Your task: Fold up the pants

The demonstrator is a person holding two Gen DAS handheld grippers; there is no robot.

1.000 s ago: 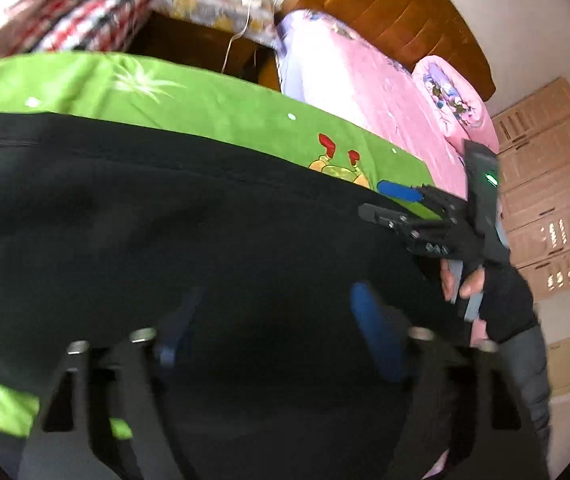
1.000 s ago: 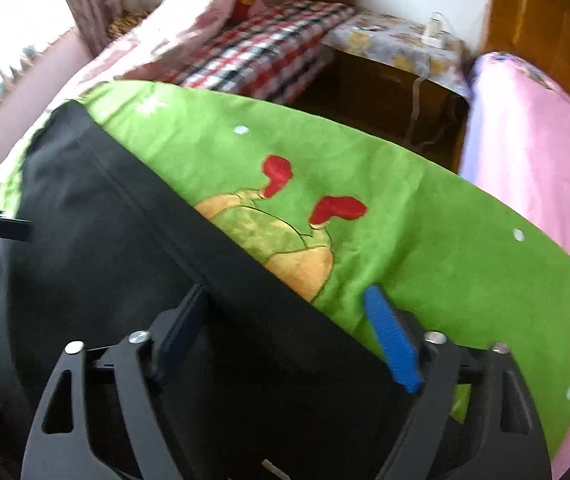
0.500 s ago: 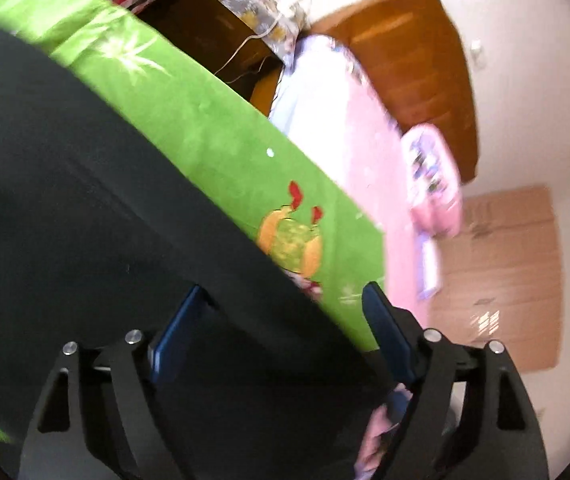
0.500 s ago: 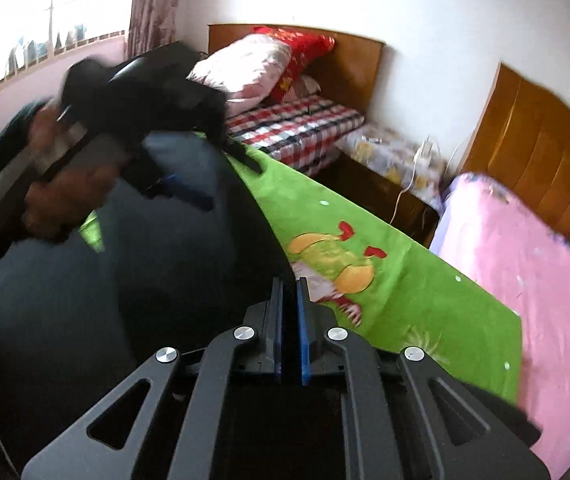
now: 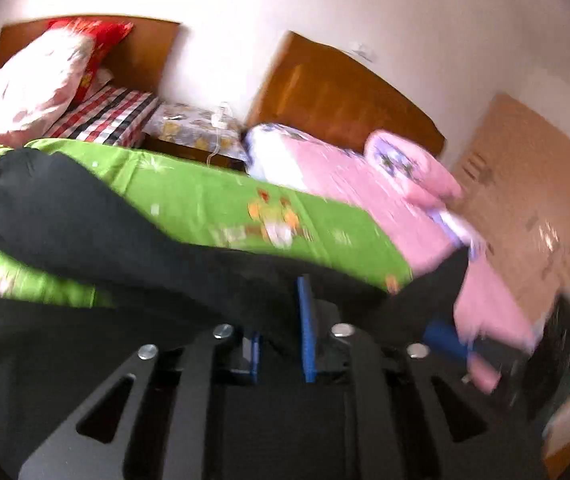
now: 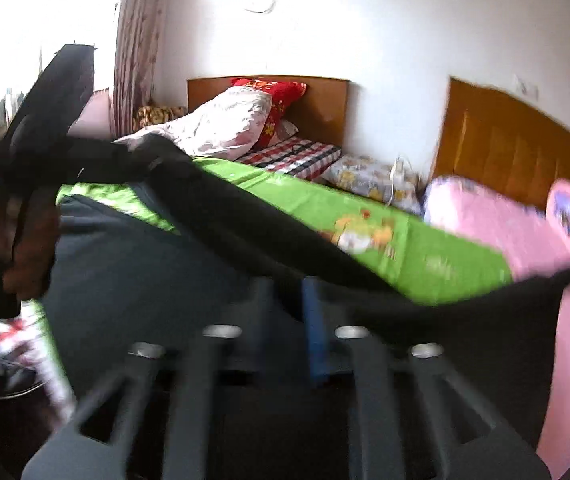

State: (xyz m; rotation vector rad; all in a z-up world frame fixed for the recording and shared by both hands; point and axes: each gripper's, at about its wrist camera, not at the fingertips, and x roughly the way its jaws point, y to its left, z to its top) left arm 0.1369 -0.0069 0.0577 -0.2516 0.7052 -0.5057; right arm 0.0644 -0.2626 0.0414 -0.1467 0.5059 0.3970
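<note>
Over the green bedsheet [image 5: 213,200], both grippers' fingers [image 5: 307,332] pinch the black pants [image 5: 85,224] nearly shut, lifting one edge to fold it across.

Pants held up over the near bed

The pants [image 5: 97,236] hang across the front of the sheet [image 5: 221,196], gripped in the jaws of both grippers; a nightstand [image 6: 369,178] stands behind, between two beds, with pillows [image 6: 221,128] at the left bed's headboard.
</note>
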